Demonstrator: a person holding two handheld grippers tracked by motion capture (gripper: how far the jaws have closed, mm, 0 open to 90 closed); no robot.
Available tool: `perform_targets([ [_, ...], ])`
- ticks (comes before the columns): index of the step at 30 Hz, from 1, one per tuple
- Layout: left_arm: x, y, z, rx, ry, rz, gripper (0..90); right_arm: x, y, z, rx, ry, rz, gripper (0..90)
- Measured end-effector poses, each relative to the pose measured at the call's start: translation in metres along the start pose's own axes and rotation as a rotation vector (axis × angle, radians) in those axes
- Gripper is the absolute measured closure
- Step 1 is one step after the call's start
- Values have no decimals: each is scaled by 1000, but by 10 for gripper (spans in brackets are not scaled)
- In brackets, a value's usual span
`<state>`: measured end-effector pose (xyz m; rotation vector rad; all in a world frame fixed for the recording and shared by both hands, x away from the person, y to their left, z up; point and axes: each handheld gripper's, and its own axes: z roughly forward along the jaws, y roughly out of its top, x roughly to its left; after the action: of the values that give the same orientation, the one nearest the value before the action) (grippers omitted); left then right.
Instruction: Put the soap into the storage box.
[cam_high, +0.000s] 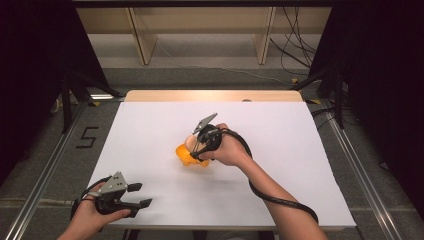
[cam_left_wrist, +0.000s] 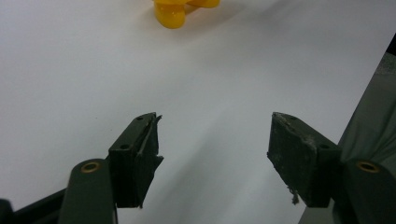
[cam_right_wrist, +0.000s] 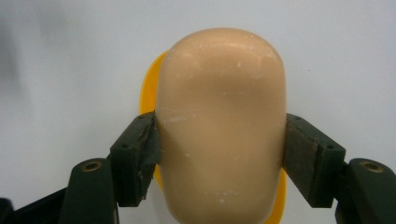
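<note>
A peach-coloured bar of soap (cam_right_wrist: 222, 126) sits between the jaws of my right gripper (cam_right_wrist: 222, 154), whose pads press on its two sides. Under the soap lies a yellow soap dish (cam_right_wrist: 148, 91); whether the soap rests on it or hangs just above, I cannot tell. In the high view the right gripper (cam_high: 196, 146) is at the table's middle, over the yellow dish (cam_high: 183, 155) and the soap (cam_high: 191, 141). My left gripper (cam_high: 141, 195) rests near the front left edge, open and empty. The left gripper view has its jaws (cam_left_wrist: 215, 149) wide apart, with the yellow dish (cam_left_wrist: 173, 14) far ahead.
The white table top (cam_high: 300, 150) has a wooden strip (cam_high: 215, 95) along its far edge. Black curtains and metal frame rails flank both sides. A black cable (cam_high: 280, 200) trails from the right gripper along the forearm.
</note>
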<state>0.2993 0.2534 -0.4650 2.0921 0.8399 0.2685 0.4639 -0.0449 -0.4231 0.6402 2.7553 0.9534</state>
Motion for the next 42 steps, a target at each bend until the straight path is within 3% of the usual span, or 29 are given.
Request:
perform_targets([
  [3, 0, 0, 0, 1, -1, 0, 331, -1, 0, 0, 2, 0, -8, 335],
  [4, 0, 0, 0, 1, -1, -1, 331, 1, 0, 0, 9, 4, 15, 335],
  [11, 0, 0, 0, 1, -1, -2, 331, 2, -1, 2, 4, 5, 25, 335],
  [13, 0, 0, 0, 1, -2, -2, 331, 0, -1, 3, 0, 3, -1, 335],
  [17, 1, 0, 0, 1, 0, 13, 330, -1, -1, 4, 9, 5, -8, 335],
  [20, 1, 0, 0, 3, 0, 3, 331, 1, -2, 6, 12, 13, 26, 334],
  [25, 0, 0, 0, 3, -3, -1, 330, 1, -2, 6, 24, 20, 34, 334],
  [29, 0, 0, 0, 2, -2, 1, 330, 0, -2, 8, 26, 20, -3, 331],
  [30, 1, 0, 0, 2, -1, 20, 330, 0, -2, 8, 29, 18, 2, 327],
  [32, 1, 0, 0, 3, -1, 22, 330, 1, -3, 9, 31, 24, 18, 326],
  [35, 0, 0, 0, 3, -2, 0, 330, 1, -3, 9, 31, 24, 18, 325],
  [36, 1, 0, 0, 4, -2, 17, 330, 1, -3, 7, 34, 25, 14, 324],
  [42, 2, 0, 0, 11, 0, 28, 329, 1, -2, 6, 7, 26, 22, 322],
])
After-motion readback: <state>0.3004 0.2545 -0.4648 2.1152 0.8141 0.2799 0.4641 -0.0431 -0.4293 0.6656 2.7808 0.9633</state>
